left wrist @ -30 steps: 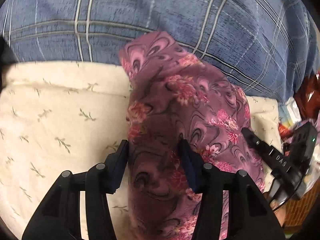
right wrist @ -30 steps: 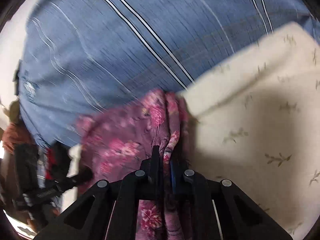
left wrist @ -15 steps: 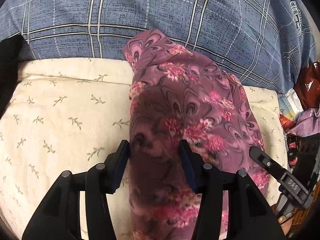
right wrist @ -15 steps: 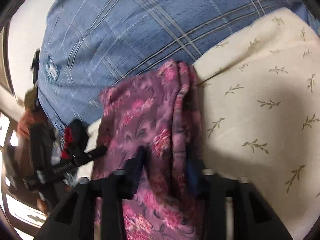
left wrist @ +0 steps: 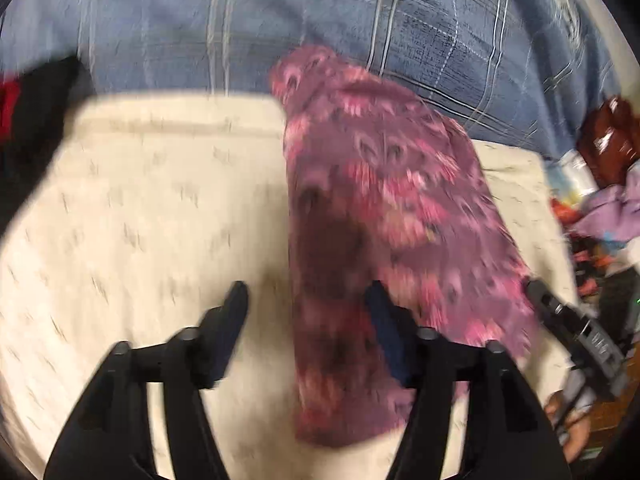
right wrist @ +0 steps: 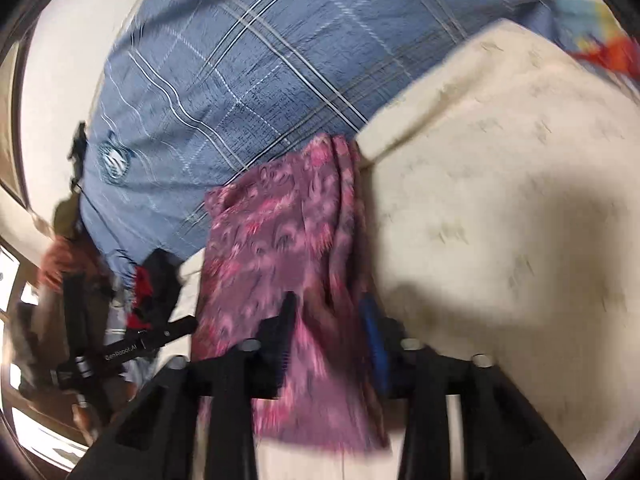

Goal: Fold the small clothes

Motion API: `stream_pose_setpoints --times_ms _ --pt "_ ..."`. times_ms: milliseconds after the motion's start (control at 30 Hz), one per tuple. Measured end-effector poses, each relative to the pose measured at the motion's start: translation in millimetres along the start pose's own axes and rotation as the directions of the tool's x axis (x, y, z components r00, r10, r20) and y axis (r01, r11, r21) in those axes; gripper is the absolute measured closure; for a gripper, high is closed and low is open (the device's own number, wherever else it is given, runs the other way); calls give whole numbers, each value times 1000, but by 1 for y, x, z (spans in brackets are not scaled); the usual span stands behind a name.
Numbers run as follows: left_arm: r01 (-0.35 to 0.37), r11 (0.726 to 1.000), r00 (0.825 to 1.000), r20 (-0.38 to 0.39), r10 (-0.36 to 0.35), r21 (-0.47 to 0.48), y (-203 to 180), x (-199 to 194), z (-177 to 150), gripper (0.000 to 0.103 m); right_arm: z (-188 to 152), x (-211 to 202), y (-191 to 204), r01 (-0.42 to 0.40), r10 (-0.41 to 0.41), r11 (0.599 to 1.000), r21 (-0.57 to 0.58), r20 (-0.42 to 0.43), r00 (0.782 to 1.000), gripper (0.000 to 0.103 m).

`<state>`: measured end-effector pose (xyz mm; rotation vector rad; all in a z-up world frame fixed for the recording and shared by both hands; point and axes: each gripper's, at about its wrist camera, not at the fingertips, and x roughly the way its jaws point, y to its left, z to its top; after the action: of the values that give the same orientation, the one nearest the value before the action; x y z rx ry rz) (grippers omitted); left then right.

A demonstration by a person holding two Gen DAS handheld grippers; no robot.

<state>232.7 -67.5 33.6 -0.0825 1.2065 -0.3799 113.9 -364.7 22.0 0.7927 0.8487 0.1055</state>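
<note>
We saw the purple floral garment (left wrist: 392,220) lying folded in a long strip on the cream sprigged cloth (left wrist: 152,208), its far end reaching up against the blue checked fabric (left wrist: 280,16) behind. The left gripper (left wrist: 308,312) stood fairly wide and its jaws were opening; the near end of the garment lay between them, close against the right-hand finger (left wrist: 384,320), while the other finger stood clear over the cream cloth. Blur kept us from telling whether that finger touched the fabric. The right gripper (right wrist: 328,320) was also opening, about half wide, with the garment's (right wrist: 288,240) other near edge lying between its fingers (right wrist: 280,324); neither pad pressed on it.
</note>
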Motion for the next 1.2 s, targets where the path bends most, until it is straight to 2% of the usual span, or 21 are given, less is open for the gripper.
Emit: stream_pose_setpoints --times_ms 33,100,133,167,300,333,367,433,467,500,533,633,700,767,800,900,1000,1100,1167,1200 --pt "48 998 999 -11 -48 -38 8 1 -10 36 -10 -3 -6 -9 10 1000 22 -9 1000 50" --pt "129 985 988 -73 -137 -114 21 10 -30 37 -27 2 -12 -8 9 1000 25 -55 998 52" --pt "150 979 981 -102 -165 -141 22 15 -37 37 -34 2 -5 4 -5 1000 -22 -56 998 67" --pt "168 973 976 -116 -187 -155 22 16 -46 38 -35 -6 -3 19 -22 998 -60 -58 998 89" --pt "144 983 984 -86 -154 -111 13 -2 -68 43 -36 -47 20 -51 59 992 -119 61 996 90" --pt "133 985 985 -92 -143 -106 12 2 -69 49 -38 -49 17 -52 59 993 -106 66 996 91" --pt "115 990 989 -83 -122 -84 12 3 -73 53 -40 -44 12 -34 39 995 -98 45 998 91" --pt "102 993 991 -80 -106 -52 12 -1 -71 56 -49 -23 -3 100 -104 989 -105 -31 994 91" --pt "101 994 991 -87 -104 -43 11 -2 -72 56 -53 -20 -9 89 -95 990 -107 -51 994 91" --pt "103 994 990 -91 -105 -26 10 -2 -71 56 -53 -26 -9 77 -81 992 -105 -35 996 90" --pt "102 995 991 -92 -102 -10 11 -5 -71 56 -50 -31 -7 70 -74 993 -96 -38 997 84" --pt "134 991 988 -76 -134 -2 21 -15 -62 55 -32 -50 -1 64 -61 994 -93 30 998 83" --pt "133 991 990 -52 -134 -14 24 -19 -43 55 -18 -57 -1 53 -47 995 -83 74 996 73" --pt "136 990 990 -34 -137 -35 28 -17 -21 44 5 -53 2 32 -27 998 -55 98 995 52" --pt "136 990 990 -26 -137 -40 26 -14 -9 44 11 -49 2 23 -18 999 -48 97 995 49" --pt "127 991 992 -17 -127 -48 21 -2 24 44 40 -21 3 8 -7 1000 -11 76 997 48" --pt "141 987 989 -46 -144 -72 23 13 46 43 61 16 1 32 -33 999 29 34 999 48" --pt "139 988 986 -82 -144 -64 20 35 57 43 75 53 -1 12 -11 999 49 -37 999 47" --pt "195 978 973 -111 -202 -74 22 47 56 40 75 78 -3 7 -2 999 39 -118 993 47" --pt "222 972 966 -114 -230 -81 23 49 55 38 73 80 -3 -39 41 999 21 -128 991 46"
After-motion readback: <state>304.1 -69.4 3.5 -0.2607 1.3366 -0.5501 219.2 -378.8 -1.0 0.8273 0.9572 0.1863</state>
